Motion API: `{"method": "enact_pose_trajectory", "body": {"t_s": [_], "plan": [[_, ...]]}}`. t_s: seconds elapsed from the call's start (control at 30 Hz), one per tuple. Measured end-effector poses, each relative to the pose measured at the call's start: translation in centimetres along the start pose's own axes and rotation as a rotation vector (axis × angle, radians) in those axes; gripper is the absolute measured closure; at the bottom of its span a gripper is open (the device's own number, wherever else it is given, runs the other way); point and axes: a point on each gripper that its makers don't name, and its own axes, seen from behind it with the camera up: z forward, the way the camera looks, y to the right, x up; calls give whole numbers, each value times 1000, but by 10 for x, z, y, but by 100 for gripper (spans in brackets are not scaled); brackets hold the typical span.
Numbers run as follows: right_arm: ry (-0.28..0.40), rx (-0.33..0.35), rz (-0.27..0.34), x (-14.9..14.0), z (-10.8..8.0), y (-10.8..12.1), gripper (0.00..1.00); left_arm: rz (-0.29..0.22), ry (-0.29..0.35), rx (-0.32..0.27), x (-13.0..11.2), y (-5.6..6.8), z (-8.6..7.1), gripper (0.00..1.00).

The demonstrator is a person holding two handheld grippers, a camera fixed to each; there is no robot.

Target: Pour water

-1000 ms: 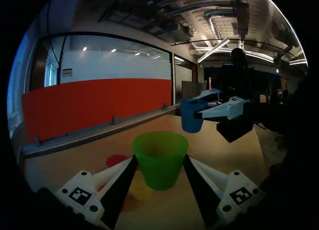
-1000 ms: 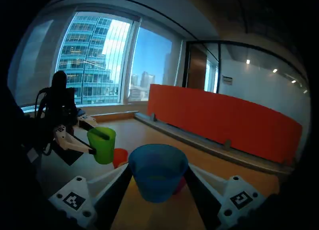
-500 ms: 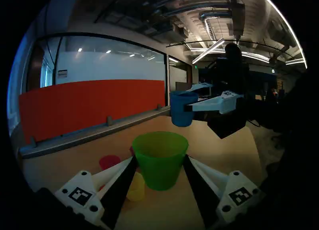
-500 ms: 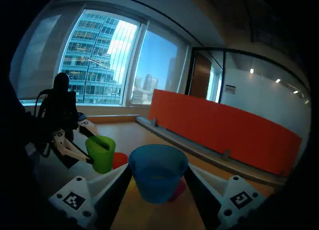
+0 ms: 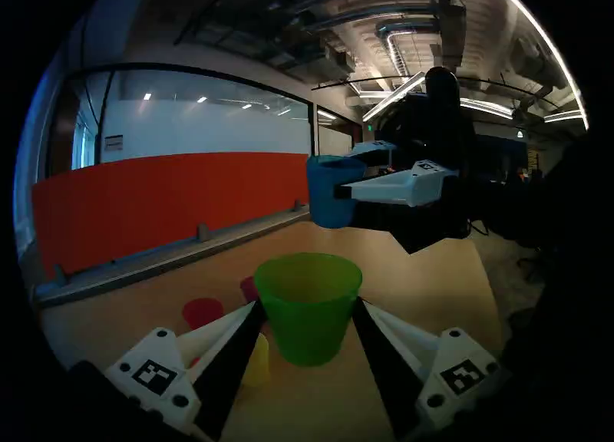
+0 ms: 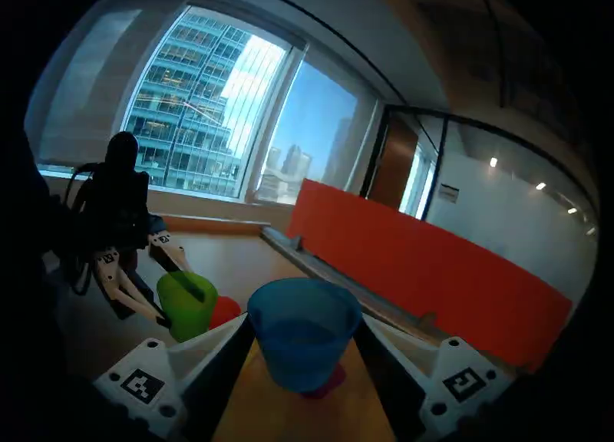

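Observation:
In the left gripper view my left gripper (image 5: 308, 319) is shut on a green cup (image 5: 308, 305), held upright over the wooden table (image 5: 430, 281). Above and beyond it hangs a blue cup (image 5: 331, 190), clamped by the right gripper (image 5: 349, 189). In the right gripper view my right gripper (image 6: 305, 342) is shut on the blue cup (image 6: 305, 342), with liquid showing inside. The green cup (image 6: 185, 305) sits lower left there, tilted, in the left gripper (image 6: 165, 304).
A red cup (image 5: 203, 311), a dark red cup (image 5: 249, 288) and a yellow cup (image 5: 257, 359) stand on the table below my left gripper. An orange partition (image 5: 153, 200) with a rail runs along the table's far edge. Large windows (image 6: 207, 135) lie beyond.
The blue cup and right gripper have risen and moved left, closer over the green cup. In the right gripper view the green cup has dropped lower and tilted.

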Motion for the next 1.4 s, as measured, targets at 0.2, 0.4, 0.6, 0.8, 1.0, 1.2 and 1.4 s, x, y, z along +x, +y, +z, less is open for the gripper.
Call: {"method": "enact_pose_trajectory", "body": {"t_s": [0.2,0.4,0.6,0.8,1.0,1.2,1.4], "plan": [[5,1,-49,7,3,-1,10,-3,11,-6,2,2,1,18],[8,3,-94,14,7,-2,10,-12,21,-11,3,3,3,18],[14,4,-164,25,12,-3,10,-10,24,-13,3,4,3,18],[22,6,-240,35,18,-5,10,-9,30,-13,5,5,4,18],[27,8,-312,45,24,-5,10,-4,31,-12,8,6,5,18],[34,4,-375,53,29,-5,10,-4,33,-10,9,5,6,18],[41,0,-435,60,34,-6,10,-2,36,-15,11,6,5,18]]}}
